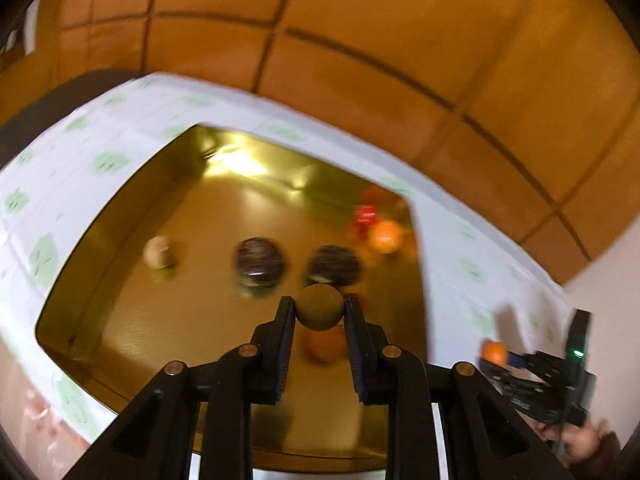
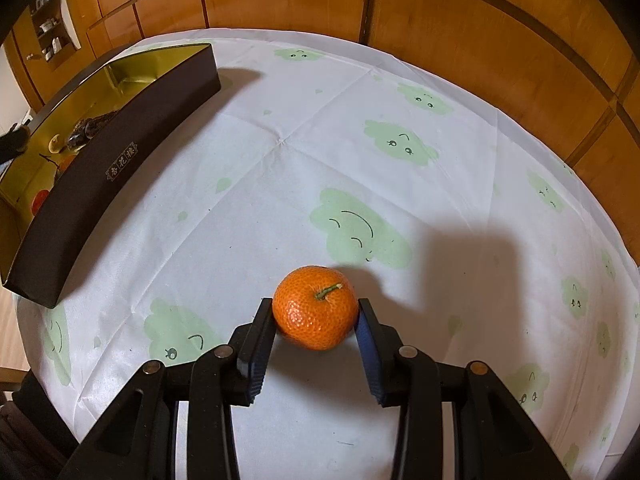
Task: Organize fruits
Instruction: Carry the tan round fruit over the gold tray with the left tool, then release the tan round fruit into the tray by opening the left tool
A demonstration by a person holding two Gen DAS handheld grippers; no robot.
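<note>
The small round brownish-tan fruit (image 1: 320, 307) sits clamped between the tips of the left gripper (image 1: 319, 310), hanging over the gold-lined box with dark outer walls (image 1: 120, 312). To place it well, lower it toward bare gold floor ahead of the jaws, clear of the two dark round fruits (image 1: 260, 262) just beyond the tips, and part the jaws only when it is low, or it may roll. The right gripper (image 2: 316, 312) has its jaws closed against the sides of a stemmed orange mandarin (image 2: 315, 307) on the white cloth with green cloud faces (image 2: 280, 140). Blur smears the left view: the red item (image 1: 366, 214) far right and the orange shape below the jaws are unclear.
</note>
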